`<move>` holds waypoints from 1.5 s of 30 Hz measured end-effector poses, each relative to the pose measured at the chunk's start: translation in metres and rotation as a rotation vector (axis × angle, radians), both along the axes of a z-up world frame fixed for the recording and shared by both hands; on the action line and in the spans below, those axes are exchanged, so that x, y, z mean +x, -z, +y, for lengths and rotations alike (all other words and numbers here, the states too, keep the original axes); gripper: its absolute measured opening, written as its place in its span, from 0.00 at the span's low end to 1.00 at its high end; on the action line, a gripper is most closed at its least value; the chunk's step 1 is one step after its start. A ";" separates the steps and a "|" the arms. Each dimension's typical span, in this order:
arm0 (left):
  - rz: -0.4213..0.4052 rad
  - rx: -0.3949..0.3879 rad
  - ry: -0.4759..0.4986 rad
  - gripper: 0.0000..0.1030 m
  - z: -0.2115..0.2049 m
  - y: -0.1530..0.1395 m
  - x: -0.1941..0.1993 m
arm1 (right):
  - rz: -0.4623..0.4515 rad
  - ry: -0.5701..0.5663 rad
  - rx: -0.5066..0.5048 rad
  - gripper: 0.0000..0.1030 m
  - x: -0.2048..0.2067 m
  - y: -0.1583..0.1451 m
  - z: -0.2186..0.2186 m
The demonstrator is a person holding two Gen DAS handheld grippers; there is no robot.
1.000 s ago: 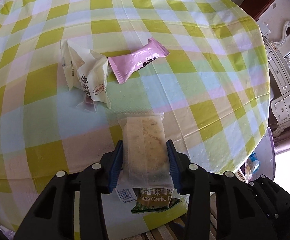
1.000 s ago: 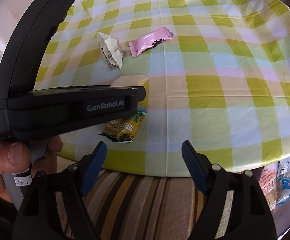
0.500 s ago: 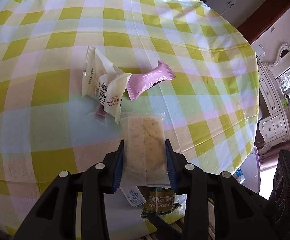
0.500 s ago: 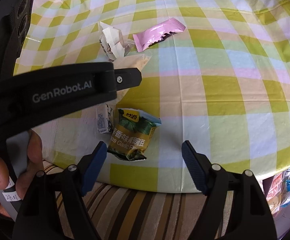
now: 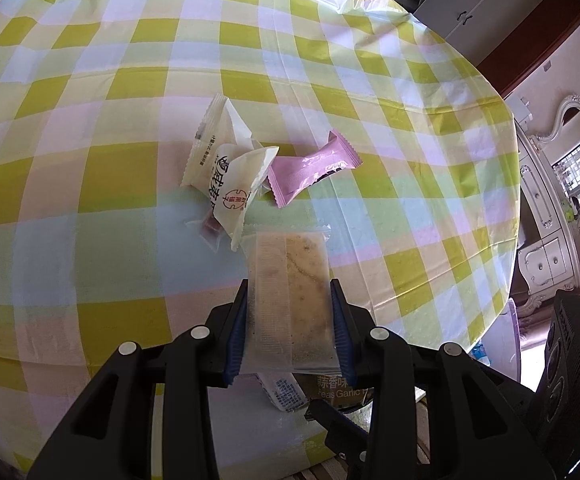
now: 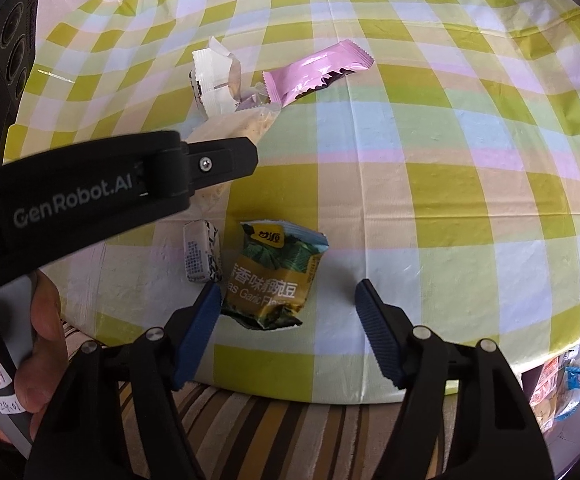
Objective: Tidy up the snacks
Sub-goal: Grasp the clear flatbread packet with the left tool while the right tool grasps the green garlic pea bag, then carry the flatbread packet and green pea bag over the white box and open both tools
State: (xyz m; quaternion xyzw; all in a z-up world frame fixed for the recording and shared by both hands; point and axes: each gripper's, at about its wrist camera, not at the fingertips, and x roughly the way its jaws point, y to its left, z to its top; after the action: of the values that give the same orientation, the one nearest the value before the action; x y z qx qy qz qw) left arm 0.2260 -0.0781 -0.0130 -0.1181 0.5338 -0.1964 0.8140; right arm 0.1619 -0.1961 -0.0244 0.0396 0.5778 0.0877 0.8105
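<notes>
Here, in the left wrist view, the left tool [image 5: 290, 334] pinches a clear-wrapped beige cracker packet [image 5: 290, 304] between its blue pads [image 5: 237, 336], the packet standing lengthwise along the fingers with its far end reaching out over the checked desk [image 5: 90, 168]. Just beyond that far end, slightly to the left, lies a cream snack pouch with red print [image 5: 230, 172], and a small clear-wrapped dark candy [image 5: 209, 227] peeks from under its near edge. To the right of the pouch, touching it, a pink wrapped bar [image 5: 314, 172] lies slantwise. Below the held packet, close under the fingers, part of a small white printed sweet [image 5: 286, 394] and the edge of a green garlic pea bag [image 5: 338, 390] show on the desk.

In the right wrist view, the right tool [image 6: 286, 330] hangs spread wide over the near rim of the desk [image 6: 450, 208], gripping nothing. The garlic pea bag [image 6: 276, 276] lies flat between its fingers but nearer the left one, whose pad sits just beside the bag's lower corner. The small white sweet [image 6: 201, 257] lies just left of the bag. Farther ahead, the left tool's black body [image 6: 130, 188] crosses from the left, the cracker packet [image 6: 242, 128] showing past it. Beyond lie the cream pouch [image 6: 214, 86] and the pink bar [image 6: 316, 74]. A striped surface [image 6: 290, 432] lies below the desk's rim.
</notes>
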 end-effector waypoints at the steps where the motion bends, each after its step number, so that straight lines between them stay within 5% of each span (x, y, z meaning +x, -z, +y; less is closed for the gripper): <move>1: 0.000 -0.001 -0.001 0.35 0.001 0.000 0.000 | -0.001 0.000 0.000 0.64 0.000 0.000 -0.001; 18: -0.014 0.006 -0.020 0.35 0.004 -0.001 -0.001 | -0.043 -0.010 -0.035 0.62 0.007 -0.009 -0.003; 22: -0.016 0.010 -0.019 0.35 0.003 -0.002 -0.002 | -0.008 -0.017 -0.034 0.43 0.013 -0.002 -0.001; 30: -0.025 0.029 -0.013 0.35 -0.002 -0.004 -0.005 | -0.023 -0.030 -0.045 0.38 0.010 -0.003 -0.002; 45: -0.044 0.066 0.061 0.35 -0.044 -0.016 -0.021 | -0.083 0.100 -0.039 0.38 0.000 -0.021 -0.070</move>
State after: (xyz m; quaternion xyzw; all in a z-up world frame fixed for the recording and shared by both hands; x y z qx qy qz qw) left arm 0.2054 -0.1221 0.0029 -0.0706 0.5251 -0.2060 0.8227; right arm 0.1616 -0.2663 -0.0037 0.0487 0.5427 0.0374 0.8377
